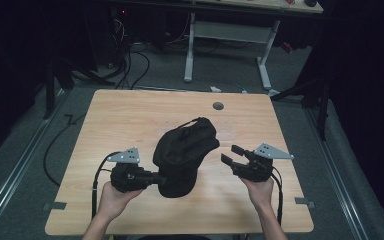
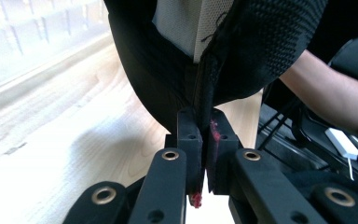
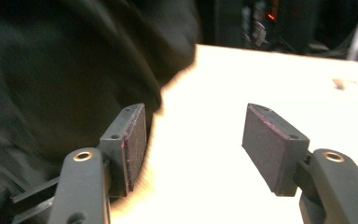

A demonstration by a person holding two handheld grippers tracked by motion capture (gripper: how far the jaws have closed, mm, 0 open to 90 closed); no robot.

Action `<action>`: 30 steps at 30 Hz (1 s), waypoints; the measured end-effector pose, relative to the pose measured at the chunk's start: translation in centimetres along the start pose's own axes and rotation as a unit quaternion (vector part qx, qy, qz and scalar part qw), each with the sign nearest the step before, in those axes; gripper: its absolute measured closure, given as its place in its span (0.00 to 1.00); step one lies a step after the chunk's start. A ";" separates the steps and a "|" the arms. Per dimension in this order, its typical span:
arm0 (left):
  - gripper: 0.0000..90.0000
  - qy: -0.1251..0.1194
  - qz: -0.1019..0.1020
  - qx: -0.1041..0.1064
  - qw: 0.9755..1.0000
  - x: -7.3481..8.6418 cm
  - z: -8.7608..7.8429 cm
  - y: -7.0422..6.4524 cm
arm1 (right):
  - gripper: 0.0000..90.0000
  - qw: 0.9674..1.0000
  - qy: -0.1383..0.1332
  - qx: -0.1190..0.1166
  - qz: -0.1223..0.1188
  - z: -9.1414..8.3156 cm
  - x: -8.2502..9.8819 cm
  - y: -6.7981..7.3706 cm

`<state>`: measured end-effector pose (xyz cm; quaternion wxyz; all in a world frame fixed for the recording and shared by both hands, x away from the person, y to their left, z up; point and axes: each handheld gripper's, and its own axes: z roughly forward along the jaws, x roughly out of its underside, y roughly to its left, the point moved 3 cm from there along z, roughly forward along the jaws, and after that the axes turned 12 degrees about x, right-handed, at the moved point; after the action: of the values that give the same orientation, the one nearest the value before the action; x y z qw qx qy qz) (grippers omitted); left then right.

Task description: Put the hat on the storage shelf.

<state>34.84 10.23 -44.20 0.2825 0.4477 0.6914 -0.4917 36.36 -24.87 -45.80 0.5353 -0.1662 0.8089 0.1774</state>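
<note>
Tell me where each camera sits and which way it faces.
High view: above the person's side, facing forward and down on the table; both forearms show.
Left gripper view: rides the left hand-held gripper, shut on the black cap.
Right gripper view: rides the right hand-held gripper, open.
All share the cap.

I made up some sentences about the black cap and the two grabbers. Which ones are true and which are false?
1. The left gripper pinches the black cap. True.
2. The right gripper holds the cap too. False: its jaws stand open with nothing between them.
3. The cap lies on a wooden table. True.
4. The cap is bright red. False: it is black.
5. The right gripper is beside the cap, not on top of it. True.
</note>
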 end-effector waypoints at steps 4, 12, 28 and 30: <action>0.96 -0.016 0.000 -0.011 1.000 -0.1 -0.4 0.1 | 0.41 0.999 0.037 0.038 -0.003 0.2 2.2 -0.8; 0.96 -0.043 -0.005 -0.042 0.998 -0.4 -1.0 0.4 | 0.40 0.986 0.113 0.123 -0.012 0.6 6.5 -2.4; 0.96 -0.081 -0.006 -0.093 0.992 -1.2 -2.5 1.1 | 0.37 0.959 0.185 0.213 -0.025 1.4 9.1 -3.7; 0.96 -0.084 -0.007 -0.101 0.991 -1.3 -2.7 1.3 | 0.37 0.959 0.185 0.213 -0.025 1.4 9.1 -3.7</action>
<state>36.71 12.47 -42.67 0.3795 0.3695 0.7143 -0.4573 35.81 -28.20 -55.16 0.4037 -0.0982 0.9084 -0.0460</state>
